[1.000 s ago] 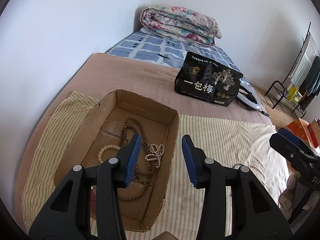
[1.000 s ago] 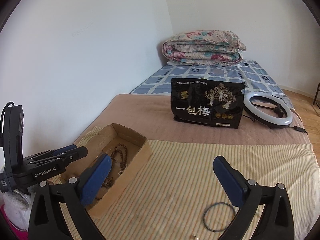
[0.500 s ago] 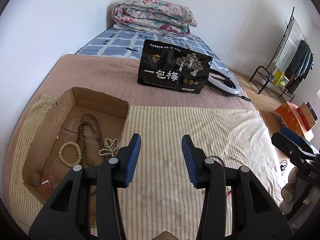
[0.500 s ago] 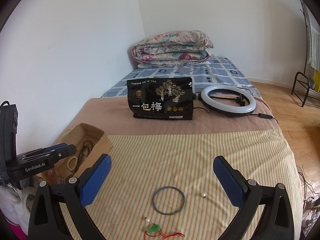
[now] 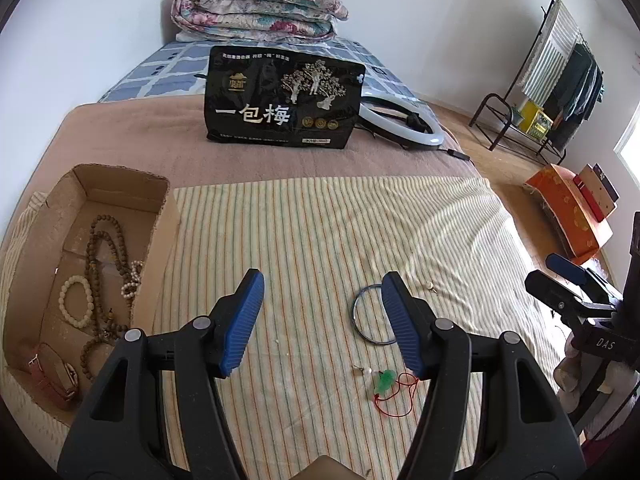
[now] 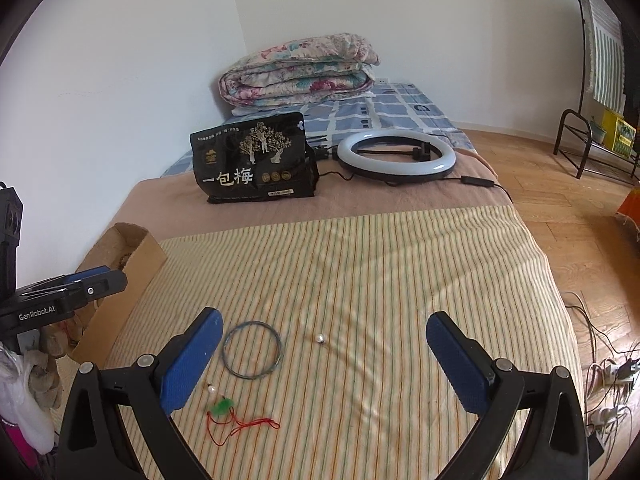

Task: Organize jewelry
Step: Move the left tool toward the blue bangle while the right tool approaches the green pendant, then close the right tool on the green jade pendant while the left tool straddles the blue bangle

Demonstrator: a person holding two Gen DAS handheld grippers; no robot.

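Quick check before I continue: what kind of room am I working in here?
Most likely a bedroom: you're working on a bed with a striped sheet, a folded floral quilt at its head, and a clothes rack by the wall.

The bangle [image 5: 366, 316] is part hidden behind a blue pad in the left wrist view. The box [image 6: 132, 264] shows only its far end in the right wrist view, its beads barely visible. The pearl [image 6: 320, 338] and the earring [image 5: 365, 370] are too small to make out

My left gripper [image 5: 322, 322] tilted downward, jaws opening, nothing between them, my right gripper [image 6: 320, 364] tilted downward, jaws wide apart, empty
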